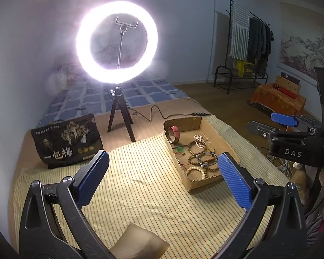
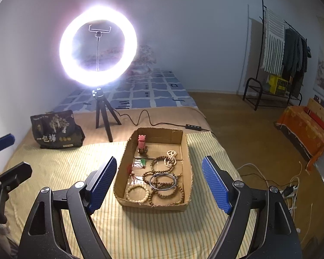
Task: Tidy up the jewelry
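The left gripper (image 1: 163, 170) has its fingers spread wide with nothing between them. It hangs over the striped cloth (image 1: 140, 183) on the bed. The right gripper (image 2: 159, 183) is wide open too and holds nothing. It points at the box (image 2: 186, 151) on the cloth.

In the box, from left to right, lie a red watch (image 2: 141, 143), a green charm (image 2: 143, 162), bead bracelets (image 2: 162, 181) and a white bead string (image 2: 171, 157). They look light, floppy and easy to tangle. I think it is best to pinch one loop at its outer edge.
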